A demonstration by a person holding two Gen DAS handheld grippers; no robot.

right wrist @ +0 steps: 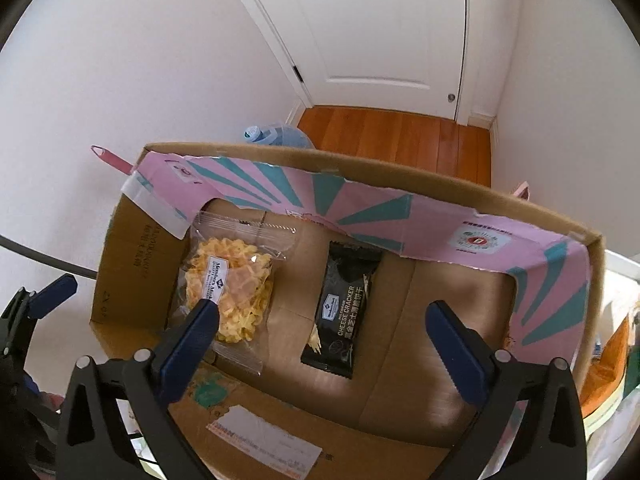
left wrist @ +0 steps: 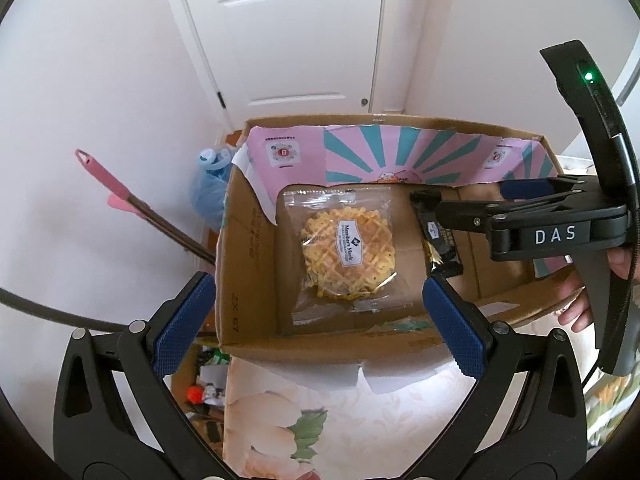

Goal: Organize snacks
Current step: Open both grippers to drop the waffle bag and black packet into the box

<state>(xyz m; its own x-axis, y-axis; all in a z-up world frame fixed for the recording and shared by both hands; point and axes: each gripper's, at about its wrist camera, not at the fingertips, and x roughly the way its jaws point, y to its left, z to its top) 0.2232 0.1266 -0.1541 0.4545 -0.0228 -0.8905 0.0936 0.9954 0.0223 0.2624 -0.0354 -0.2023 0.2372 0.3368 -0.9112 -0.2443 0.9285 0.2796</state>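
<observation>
Snacks lie flat on the bottom of an open cardboard box with pink and teal paper along its far wall. One is a clear waffle cookie pack on the left side. The other is a black cheese cracker pack, just beside it to the right, and the two do not touch.

Above the box, the right tool points down with its blue fingers spread wide. Nothing is between them, and the black pack lies loose on the box floor below. In the left wrist view, a hand grips the handle of this tool.

The left tool hangs over the near edge of the box, wide open too, with nothing in it. The box sits on a cloth with big flowers. Behind it are a white door and a wood floor.
</observation>
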